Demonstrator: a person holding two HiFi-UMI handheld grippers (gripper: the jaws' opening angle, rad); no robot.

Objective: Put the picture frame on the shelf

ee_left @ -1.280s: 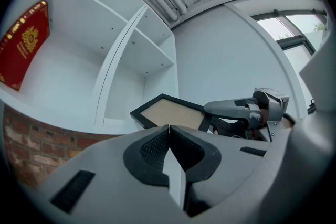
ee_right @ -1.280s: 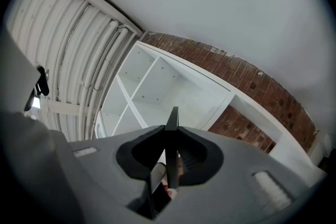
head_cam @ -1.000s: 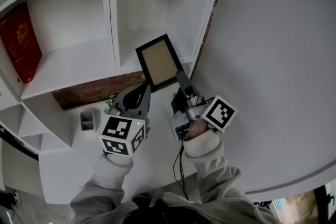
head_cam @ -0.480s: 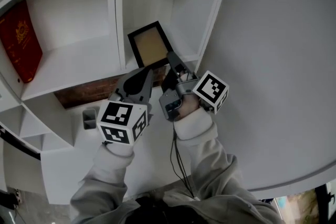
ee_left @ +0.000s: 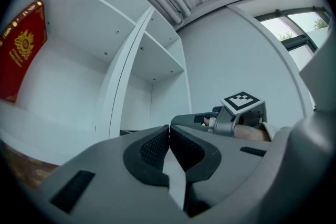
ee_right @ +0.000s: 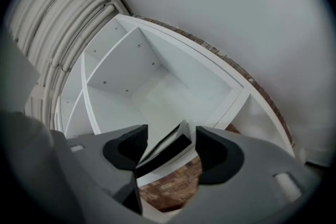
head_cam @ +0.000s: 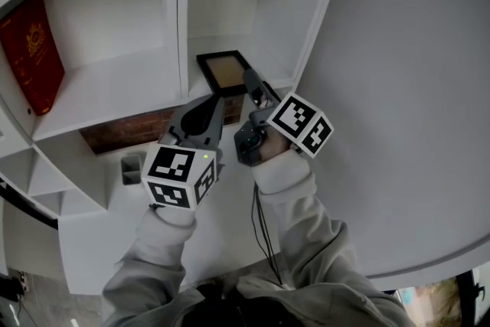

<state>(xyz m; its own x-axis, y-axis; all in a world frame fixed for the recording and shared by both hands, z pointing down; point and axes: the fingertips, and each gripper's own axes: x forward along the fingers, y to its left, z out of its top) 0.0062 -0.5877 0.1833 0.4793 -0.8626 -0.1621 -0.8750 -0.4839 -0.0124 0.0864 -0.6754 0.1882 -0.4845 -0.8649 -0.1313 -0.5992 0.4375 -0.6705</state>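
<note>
A black picture frame (head_cam: 224, 71) (ee_right: 163, 152) with a tan middle rests on the board of a white shelf (head_cam: 138, 80), in the compartment right of the upright divider, near its front edge. The right gripper (head_cam: 253, 84) (ee_right: 171, 134) reaches to the frame's near right corner; its jaws are opening, with the frame's edge between them and no longer pinched. The left gripper (head_cam: 214, 107) (ee_left: 169, 131) hovers just left of it, below the shelf edge, jaws pressed together on nothing. A red book (head_cam: 31, 50) stands in the far left compartment.
</note>
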